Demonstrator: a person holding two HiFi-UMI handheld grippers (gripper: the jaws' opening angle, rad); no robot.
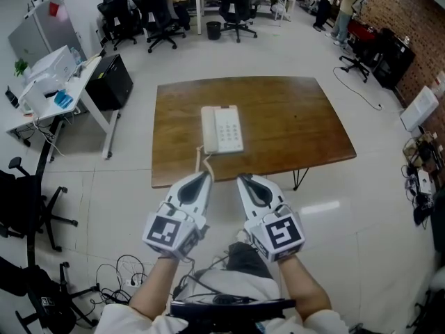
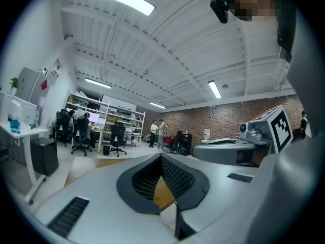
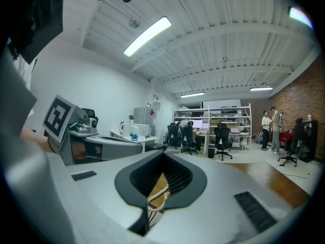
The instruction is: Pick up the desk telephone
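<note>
The white desk telephone (image 1: 222, 129) lies flat on the brown wooden table (image 1: 292, 124), near the table's front edge, its handset on the left side. Its pale coiled cord (image 1: 199, 160) trails off the front edge and shows through the jaw gap in the right gripper view (image 3: 157, 194). My left gripper (image 1: 206, 177) and right gripper (image 1: 243, 180) hover side by side just short of that edge, pointing at the phone, apart from it. Both are shut with nothing held. The left gripper view shows its shut jaws and a strip of tabletop (image 2: 163, 194).
A white desk (image 1: 52, 82) with a printer and a black cabinet (image 1: 111, 81) stand left of the table. Office chairs (image 1: 236, 9) line the back; another chair (image 1: 24, 207) and floor cables (image 1: 125, 270) sit at my left. People (image 1: 341, 5) stand at the far right by a brick wall.
</note>
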